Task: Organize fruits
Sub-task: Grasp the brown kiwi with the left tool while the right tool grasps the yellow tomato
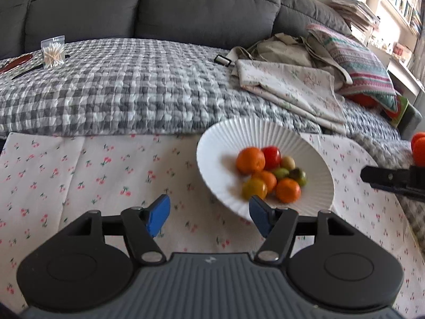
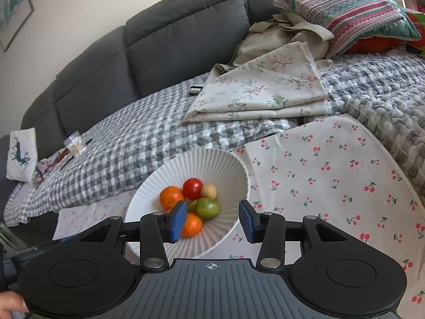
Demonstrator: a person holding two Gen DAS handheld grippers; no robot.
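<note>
A white ribbed bowl (image 1: pixel 313 199) (image 2: pixel 164 175) sits on the cherry-print cloth and holds several fruits: oranges (image 1: pixel 250 160) (image 2: pixel 171 196), a red tomato (image 1: pixel 271 156) (image 2: pixel 192 188), green fruits (image 1: pixel 281 172) (image 2: pixel 207 207) and a pale yellow one (image 2: pixel 208 191). My left gripper (image 1: pixel 209 218) is open and empty, just left of the bowl's near rim. My right gripper (image 2: pixel 212 222) is open and empty, above the bowl's near right rim. Part of the right gripper (image 1: pixel 393 180) shows at the right edge of the left wrist view.
The cherry-print cloth (image 1: pixel 93 172) (image 2: pixel 332 175) covers the table. Behind it is a grey sofa (image 1: pixel 159 5) with a checked blanket (image 1: pixel 119 93), folded floral fabric (image 2: pixel 265 93), a striped pillow (image 2: pixel 350 8) and a bag of cotton swabs (image 1: pixel 53 51).
</note>
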